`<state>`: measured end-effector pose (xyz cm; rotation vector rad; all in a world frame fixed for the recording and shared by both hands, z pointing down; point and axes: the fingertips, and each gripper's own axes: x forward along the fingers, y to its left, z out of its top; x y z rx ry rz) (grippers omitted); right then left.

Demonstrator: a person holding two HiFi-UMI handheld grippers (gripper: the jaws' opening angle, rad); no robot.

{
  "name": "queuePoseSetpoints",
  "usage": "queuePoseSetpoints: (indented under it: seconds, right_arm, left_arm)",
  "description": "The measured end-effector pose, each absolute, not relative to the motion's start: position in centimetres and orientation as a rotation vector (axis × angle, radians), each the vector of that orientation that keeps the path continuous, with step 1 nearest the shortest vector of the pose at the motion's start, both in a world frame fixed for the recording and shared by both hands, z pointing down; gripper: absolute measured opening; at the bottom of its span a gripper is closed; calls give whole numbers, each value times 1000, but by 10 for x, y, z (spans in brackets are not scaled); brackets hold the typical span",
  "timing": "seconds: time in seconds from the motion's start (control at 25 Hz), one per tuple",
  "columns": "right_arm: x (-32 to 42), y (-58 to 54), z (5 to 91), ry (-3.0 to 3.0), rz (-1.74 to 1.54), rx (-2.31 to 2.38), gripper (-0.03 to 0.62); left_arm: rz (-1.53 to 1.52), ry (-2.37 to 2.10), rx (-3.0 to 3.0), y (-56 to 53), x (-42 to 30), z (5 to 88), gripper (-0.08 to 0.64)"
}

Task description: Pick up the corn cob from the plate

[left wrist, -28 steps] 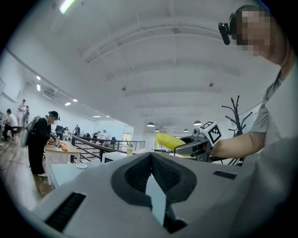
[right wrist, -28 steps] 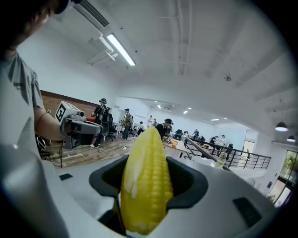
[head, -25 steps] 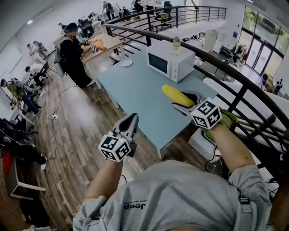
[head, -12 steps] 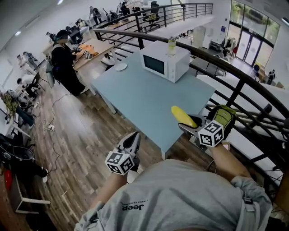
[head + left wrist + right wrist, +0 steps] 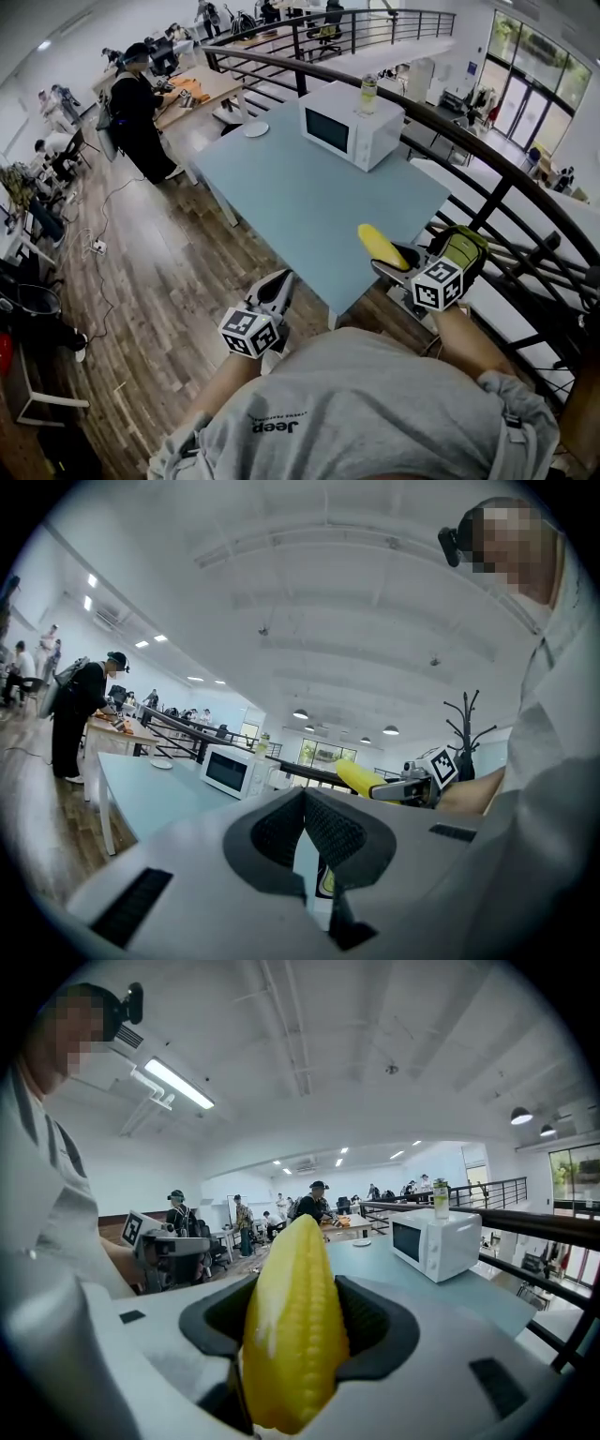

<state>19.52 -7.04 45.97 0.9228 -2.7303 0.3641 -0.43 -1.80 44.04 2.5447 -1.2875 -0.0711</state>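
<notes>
The yellow corn cob [image 5: 295, 1326] sticks out forward between the pads of my right gripper [image 5: 295, 1274], which is shut on it. In the head view the corn cob [image 5: 380, 246] hangs over the near right corner of the pale blue table [image 5: 300, 206], held by the right gripper [image 5: 396, 268]. A white plate [image 5: 256, 130] lies at the table's far end, well away from both grippers. My left gripper [image 5: 274, 289] hovers off the table's near edge, over the wooden floor. Its pads [image 5: 323, 832] meet with nothing between them; the left gripper [image 5: 303, 799] is shut.
A white microwave [image 5: 352, 125] with a bottle [image 5: 367, 94] on top stands at the table's far right. A dark metal railing [image 5: 487, 159] runs along the right side. A person in black [image 5: 141, 112] stands beyond the table's far left; more people sit at desks behind.
Both grippers have come down and back toward my body. The corn cob moved with the right gripper from over the table's middle to its near right corner. Little has moved since the middle frame.
</notes>
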Motion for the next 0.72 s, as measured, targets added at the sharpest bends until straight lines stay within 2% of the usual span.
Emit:
queuePoseSetpoints:
  seconds: [0.72]
  right_arm:
    - [194, -72, 461, -2729, 319, 886, 258]
  left_arm:
    - [-85, -1347, 2520, -11, -13, 438, 18]
